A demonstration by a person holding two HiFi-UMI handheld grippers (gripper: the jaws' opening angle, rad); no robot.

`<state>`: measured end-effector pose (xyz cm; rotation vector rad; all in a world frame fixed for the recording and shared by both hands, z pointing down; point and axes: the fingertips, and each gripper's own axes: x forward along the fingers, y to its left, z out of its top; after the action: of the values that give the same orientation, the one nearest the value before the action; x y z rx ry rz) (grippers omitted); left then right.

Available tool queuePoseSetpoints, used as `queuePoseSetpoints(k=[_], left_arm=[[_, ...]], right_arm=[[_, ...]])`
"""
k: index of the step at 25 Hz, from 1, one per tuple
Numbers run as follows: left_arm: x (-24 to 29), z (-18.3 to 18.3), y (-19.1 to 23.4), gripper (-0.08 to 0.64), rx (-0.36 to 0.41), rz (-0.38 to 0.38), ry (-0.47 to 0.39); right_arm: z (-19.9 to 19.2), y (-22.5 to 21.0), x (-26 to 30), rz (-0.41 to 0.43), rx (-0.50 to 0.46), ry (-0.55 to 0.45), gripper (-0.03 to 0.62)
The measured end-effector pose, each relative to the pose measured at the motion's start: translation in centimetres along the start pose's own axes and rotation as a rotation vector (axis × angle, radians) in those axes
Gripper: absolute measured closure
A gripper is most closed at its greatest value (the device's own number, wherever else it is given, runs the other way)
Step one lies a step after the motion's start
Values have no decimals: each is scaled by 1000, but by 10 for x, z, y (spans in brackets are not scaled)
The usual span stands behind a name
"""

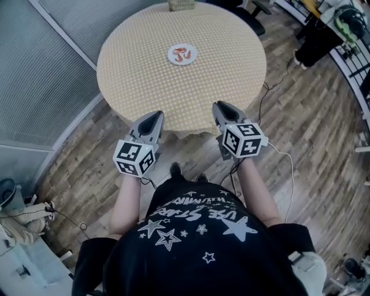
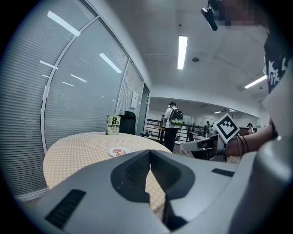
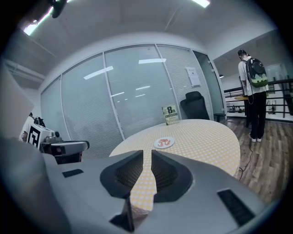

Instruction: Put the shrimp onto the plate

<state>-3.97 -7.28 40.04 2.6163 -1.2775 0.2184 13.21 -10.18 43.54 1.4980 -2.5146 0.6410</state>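
Note:
A small white plate (image 1: 182, 54) sits on the far half of a round table (image 1: 133, 75) covered in yellow checked cloth. Red shrimp (image 1: 181, 54) lie on the plate. It also shows in the left gripper view (image 2: 119, 151) and the right gripper view (image 3: 164, 143). My left gripper (image 1: 155, 119) hovers off the table's near edge, its tips touching and empty (image 2: 149, 151). My right gripper (image 1: 222, 108) hangs beside it at the near edge. A narrow slit parts its jaws, with nothing in them (image 3: 147, 151).
A book (image 1: 181, 5) stands upright at the table's far edge. A frosted glass wall (image 1: 52, 69) runs along the left. Cables (image 1: 277, 87) trail over the wooden floor on the right. A person with a backpack (image 3: 251, 91) stands well beyond the table, near a black chair (image 3: 194, 105).

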Motion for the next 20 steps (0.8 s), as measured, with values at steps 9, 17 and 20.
queuePoseSetpoints(k=[9, 17, 20], left_arm=[[-12, 3, -53, 551, 18, 54, -25], [-32, -10, -85, 551, 7, 128, -21], [-36, -13, -92, 551, 12, 145, -8]], right_arm=[[-2, 2, -45, 96, -78, -16, 534], [-22, 3, -61, 173, -85, 17, 535], [-23, 2, -64, 188, -82, 21, 535]])
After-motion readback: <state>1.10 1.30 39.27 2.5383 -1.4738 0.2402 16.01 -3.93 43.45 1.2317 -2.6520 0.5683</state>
